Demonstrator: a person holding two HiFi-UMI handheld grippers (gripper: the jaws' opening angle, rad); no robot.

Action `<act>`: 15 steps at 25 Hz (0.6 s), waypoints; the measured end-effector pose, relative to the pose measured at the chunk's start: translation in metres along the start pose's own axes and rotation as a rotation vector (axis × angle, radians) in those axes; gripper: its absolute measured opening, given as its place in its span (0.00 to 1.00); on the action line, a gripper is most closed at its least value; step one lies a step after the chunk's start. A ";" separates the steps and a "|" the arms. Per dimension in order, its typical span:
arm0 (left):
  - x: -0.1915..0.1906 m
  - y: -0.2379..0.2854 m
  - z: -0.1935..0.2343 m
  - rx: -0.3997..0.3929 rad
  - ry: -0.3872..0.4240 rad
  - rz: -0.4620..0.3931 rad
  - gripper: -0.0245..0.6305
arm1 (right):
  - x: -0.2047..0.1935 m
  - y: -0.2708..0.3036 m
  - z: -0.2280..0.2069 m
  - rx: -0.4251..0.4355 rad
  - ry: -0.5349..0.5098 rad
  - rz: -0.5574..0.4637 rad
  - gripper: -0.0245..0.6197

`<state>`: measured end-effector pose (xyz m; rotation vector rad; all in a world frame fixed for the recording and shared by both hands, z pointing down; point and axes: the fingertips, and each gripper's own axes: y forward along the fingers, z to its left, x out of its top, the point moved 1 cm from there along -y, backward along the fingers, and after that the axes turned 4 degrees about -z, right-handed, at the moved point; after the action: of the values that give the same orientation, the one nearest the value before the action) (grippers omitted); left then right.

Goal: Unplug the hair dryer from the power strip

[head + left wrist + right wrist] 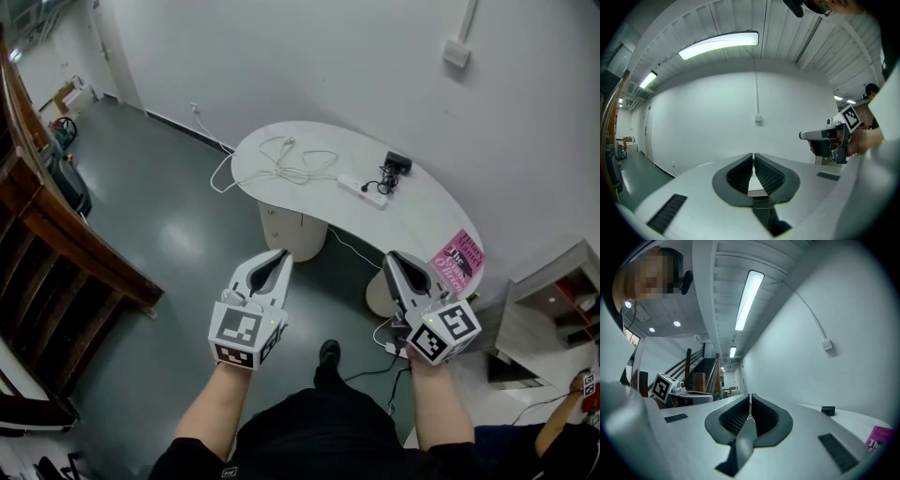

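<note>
- The left gripper (280,257) and right gripper (393,259) are held out level, side by side, short of the table (424,214), jaws closed on nothing
- The hair dryer (397,163) is seen near the table's far edge, the power strip (362,189) just beside it

Wht walls (281,56), grey floor (159,234), oval wht table (422,217), wood stairs (56,244) on L.

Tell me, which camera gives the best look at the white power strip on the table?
The head view. It looks down on the power strip, which lies whole and unblocked on the curved white table, next to the black hair dryer. I cannot find the strip in either gripper view; both look out level across the room towards the wall.
</note>
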<state>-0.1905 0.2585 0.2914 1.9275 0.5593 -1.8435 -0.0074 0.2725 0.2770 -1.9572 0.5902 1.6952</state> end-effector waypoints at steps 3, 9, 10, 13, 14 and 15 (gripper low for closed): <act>-0.004 0.040 0.006 0.005 -0.004 0.016 0.07 | -0.003 0.020 -0.032 0.019 0.009 0.014 0.10; -0.006 0.124 0.006 -0.012 0.004 0.041 0.07 | -0.002 0.050 -0.111 0.019 0.034 0.014 0.10; -0.007 0.137 0.007 -0.014 0.006 0.049 0.07 | -0.002 0.055 -0.123 0.019 0.038 0.010 0.10; -0.005 0.174 0.006 -0.018 0.014 0.070 0.07 | -0.001 0.066 -0.157 0.025 0.052 0.006 0.10; -0.004 0.186 0.005 -0.021 0.018 0.073 0.07 | -0.002 0.068 -0.167 0.025 0.058 0.005 0.10; -0.003 0.196 0.004 -0.024 0.022 0.075 0.07 | -0.003 0.071 -0.177 0.025 0.064 0.004 0.10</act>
<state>-0.0861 0.0924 0.2985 1.9284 0.5065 -1.7634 0.0877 0.1084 0.2948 -1.9999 0.6355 1.6252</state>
